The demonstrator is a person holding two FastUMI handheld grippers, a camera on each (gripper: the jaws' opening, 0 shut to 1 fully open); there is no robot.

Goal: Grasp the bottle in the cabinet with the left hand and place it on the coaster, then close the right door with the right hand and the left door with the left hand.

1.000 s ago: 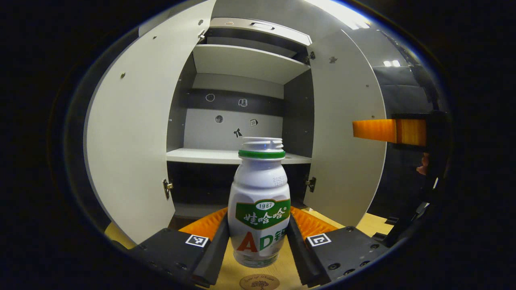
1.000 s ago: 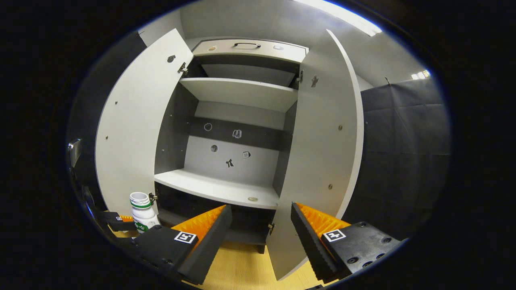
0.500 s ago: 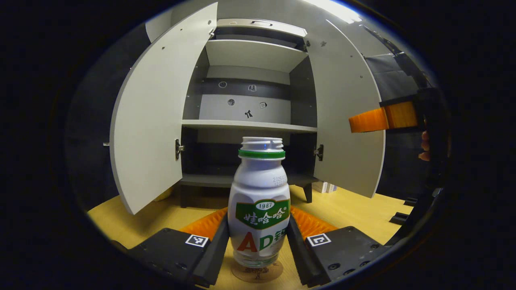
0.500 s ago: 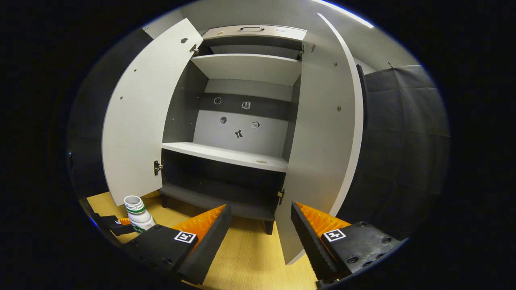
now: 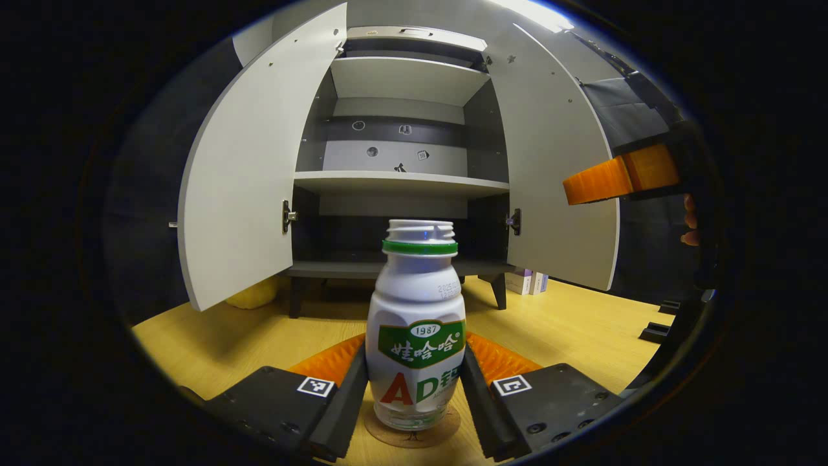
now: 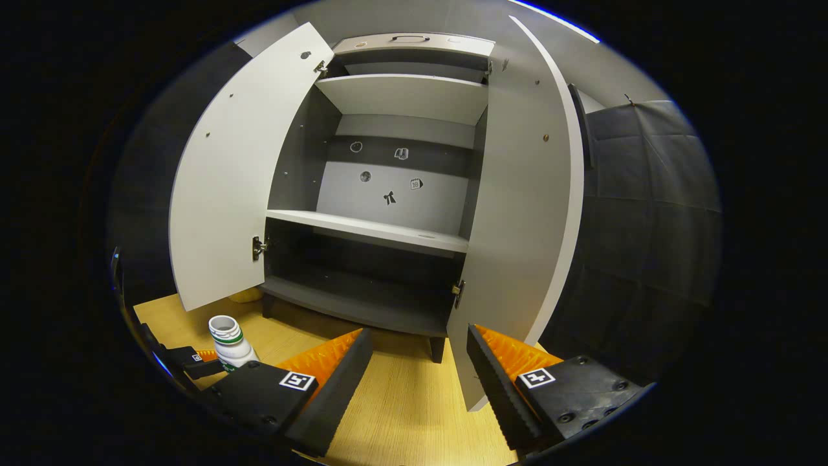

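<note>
Bottle (image 5: 415, 336) upright on coaster (image 5: 412, 429), mouth up, left gripper (image 5: 413, 388) clamping.

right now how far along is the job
Done: bottle is out of the cabinet, standing on the coaster. In hand: left gripper is clamped on it. Left: release, then shut the right door and left door, both open.

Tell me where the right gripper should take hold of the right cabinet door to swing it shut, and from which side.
Judging by its pose, take the right door at its free outer edge, opposite the hinges. No handle shows on the face seen here. It stands wide open, edge toward the right gripper, whose fingers are apart. Coming from the outer side and pushing that edge toward the cabinet likely gives the best leverage.
</note>
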